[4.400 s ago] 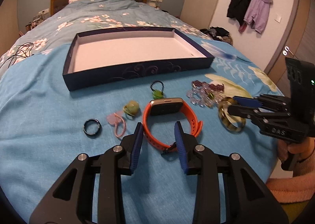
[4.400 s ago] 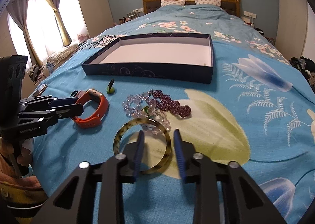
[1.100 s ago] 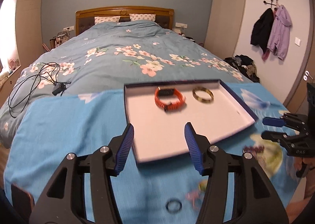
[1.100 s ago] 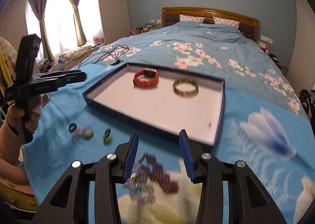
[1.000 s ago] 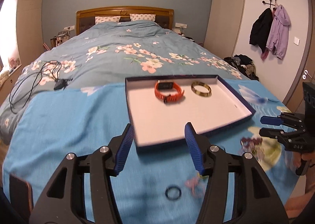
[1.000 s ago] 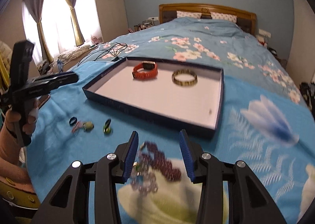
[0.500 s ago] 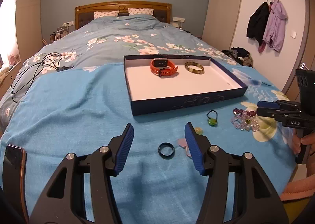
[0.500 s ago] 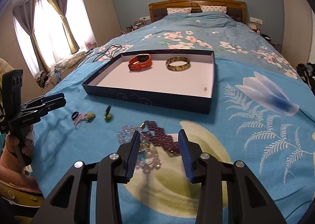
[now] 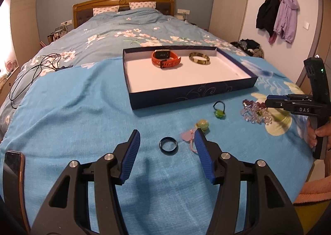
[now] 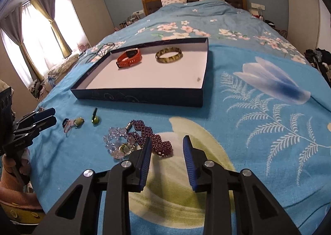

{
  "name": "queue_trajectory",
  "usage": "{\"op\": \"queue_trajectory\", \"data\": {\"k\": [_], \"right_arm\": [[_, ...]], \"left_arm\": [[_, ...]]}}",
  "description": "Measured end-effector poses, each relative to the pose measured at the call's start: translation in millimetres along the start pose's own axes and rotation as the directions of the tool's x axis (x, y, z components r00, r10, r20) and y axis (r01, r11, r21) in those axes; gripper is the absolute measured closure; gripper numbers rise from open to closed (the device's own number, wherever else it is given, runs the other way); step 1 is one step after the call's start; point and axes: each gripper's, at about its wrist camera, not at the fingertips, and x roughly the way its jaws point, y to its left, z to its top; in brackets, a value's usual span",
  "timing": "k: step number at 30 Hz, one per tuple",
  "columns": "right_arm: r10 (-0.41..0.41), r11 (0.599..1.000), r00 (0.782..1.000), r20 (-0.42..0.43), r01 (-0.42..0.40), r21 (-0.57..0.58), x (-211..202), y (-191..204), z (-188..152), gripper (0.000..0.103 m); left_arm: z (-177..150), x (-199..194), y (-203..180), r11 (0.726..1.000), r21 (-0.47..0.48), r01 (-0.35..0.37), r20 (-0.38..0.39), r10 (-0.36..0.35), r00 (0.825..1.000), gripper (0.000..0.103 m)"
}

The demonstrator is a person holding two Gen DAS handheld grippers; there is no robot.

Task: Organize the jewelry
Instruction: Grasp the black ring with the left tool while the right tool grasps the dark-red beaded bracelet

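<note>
A dark blue box (image 9: 192, 93) with a white floor lies on the bed and holds an orange watch (image 9: 165, 58) and a tortoiseshell bangle (image 9: 199, 58). My left gripper (image 9: 166, 138) is open, its fingers on either side of a black ring (image 9: 168, 145). A pink charm (image 9: 188, 136), a green bead (image 9: 202, 125) and a green pendant on a black loop (image 9: 219, 110) lie to its right. My right gripper (image 10: 166, 143) is open and empty, just in front of the purple bead bracelet (image 10: 154, 138) and clear crystal bracelet (image 10: 118, 145).
A phone (image 9: 13, 175) lies at the near left of the blue blanket. Black cables (image 9: 35, 69) sprawl at the far left. Coats (image 9: 277, 13) hang on the right wall. In the right wrist view the box (image 10: 144, 93) stands beyond the beads.
Both grippers have come back from the box and dropped toward the loose jewelry. The left one now frames the black ring; the right one has closed in on the bead bracelets.
</note>
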Motion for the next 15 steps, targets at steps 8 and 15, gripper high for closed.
{"op": "queue_trajectory", "data": {"k": [8,15], "right_arm": [[-0.029,0.998,0.999,-0.035,0.027,-0.048,9.0,6.3,2.2,0.088],[-0.036,0.997,0.999,-0.015,0.035,-0.067,7.3,8.9,4.6,0.093]], "left_arm": [[-2.2,13.5,4.8,1.000,0.004,-0.008,-0.064,0.008,0.998,0.051],[-1.3,27.2,3.9,1.000,0.025,-0.003,-0.112,0.006,0.994,0.059]]}}
